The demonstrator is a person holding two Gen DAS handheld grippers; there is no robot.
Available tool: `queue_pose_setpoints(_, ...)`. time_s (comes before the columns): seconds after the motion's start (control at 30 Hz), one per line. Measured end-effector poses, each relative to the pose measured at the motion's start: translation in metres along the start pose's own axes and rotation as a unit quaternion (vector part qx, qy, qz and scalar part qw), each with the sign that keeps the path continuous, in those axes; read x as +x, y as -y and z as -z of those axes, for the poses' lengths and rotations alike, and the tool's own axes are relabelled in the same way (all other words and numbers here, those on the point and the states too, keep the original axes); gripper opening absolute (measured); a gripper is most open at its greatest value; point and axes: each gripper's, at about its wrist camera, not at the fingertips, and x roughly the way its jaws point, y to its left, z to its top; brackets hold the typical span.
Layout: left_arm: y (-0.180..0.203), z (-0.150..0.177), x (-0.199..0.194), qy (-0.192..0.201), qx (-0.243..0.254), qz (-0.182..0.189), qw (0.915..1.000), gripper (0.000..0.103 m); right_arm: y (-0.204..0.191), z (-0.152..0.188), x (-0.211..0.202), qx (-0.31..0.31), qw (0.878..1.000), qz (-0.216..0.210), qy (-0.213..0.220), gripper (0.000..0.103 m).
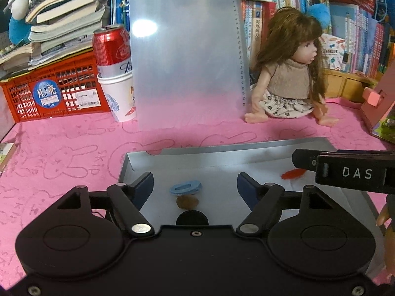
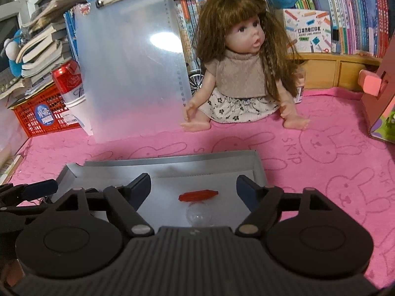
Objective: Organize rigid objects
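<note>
With both the left gripper (image 1: 195, 185) and right gripper (image 2: 193, 185) spread wide and empty over the grey tray (image 1: 222, 149), the blue ring (image 1: 186, 188) and red piece (image 2: 198, 194) look dropped off inside, so next probably means fetching something else.

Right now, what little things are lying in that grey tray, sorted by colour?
Blue: 1, a ring-shaped piece
Brown: 1, a small lump
Black: 1, a round disc
Red: 1, a long flat piece
Clear: 1, a ball
Total: 5 in the tray
</note>
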Motion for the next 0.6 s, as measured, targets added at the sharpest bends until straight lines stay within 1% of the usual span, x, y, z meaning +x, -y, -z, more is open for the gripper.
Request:
queue_pose_setpoints(0.07,0.001,0.001,-0.007,0.004,0.001,0.003,1.0000,0.076,-0.001,0.000,-0.006,-0.002,1.000,0.000,0.005,0.087)
queue_pose_setpoints(0.6,-0.003,0.012,-0.053,0.031,0.005,0.007,0.9995,0.079,-0.010,0.007,-0.046,-0.021,0.999,-0.001,0.029,0.091)
